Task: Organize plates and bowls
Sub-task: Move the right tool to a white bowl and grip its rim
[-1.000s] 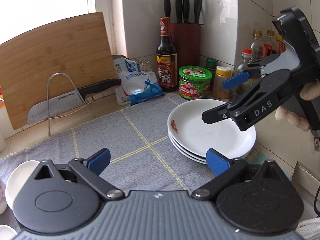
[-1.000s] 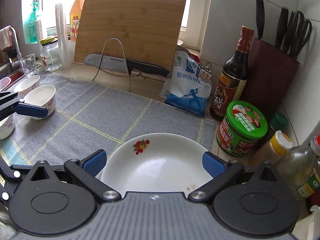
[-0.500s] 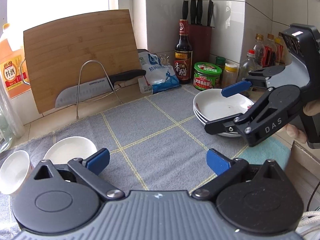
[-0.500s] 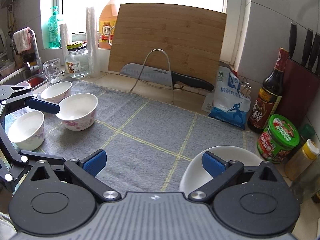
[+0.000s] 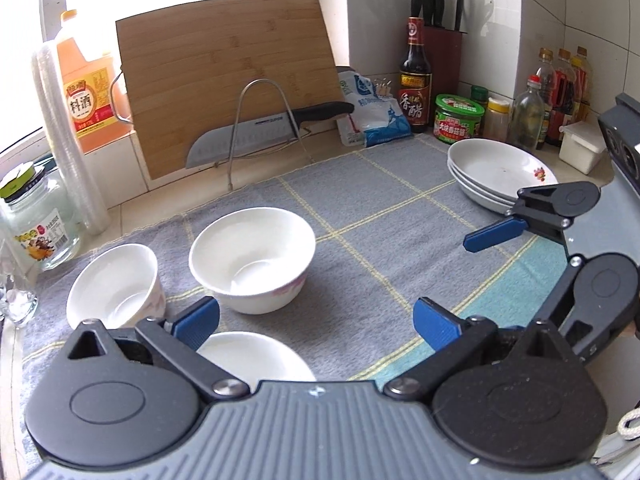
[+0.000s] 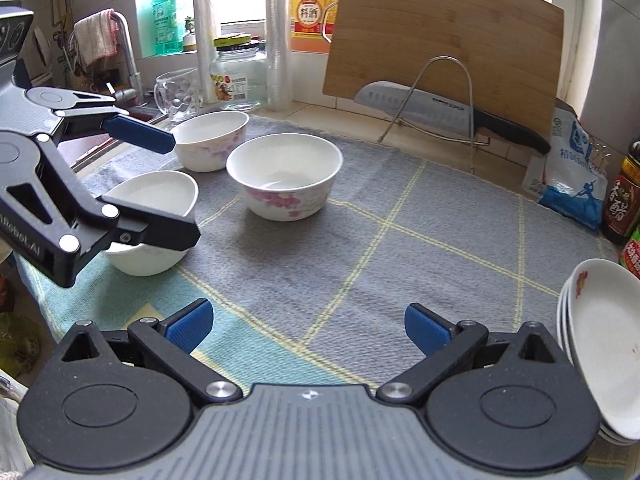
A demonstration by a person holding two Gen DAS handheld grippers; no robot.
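Three white bowls stand on the grey checked mat: a large one with pink flowers, a smaller one behind it, and a near one. My left gripper is open and hovers over the near bowl, one finger on each side of its rim; I cannot tell whether they touch. A stack of three white plates sits at the mat's right end. My right gripper is open and empty, over bare mat left of the plates.
A bamboo cutting board and a knife on a wire rack stand at the back. Bottles, a green-lidded jar and a knife block crowd the right corner. A glass mug, a jar and the faucet stand at the left.
Both grippers drew back from the plate stack and swung left toward the bowls. The left gripper now sits over the near bowl. Both stayed open.
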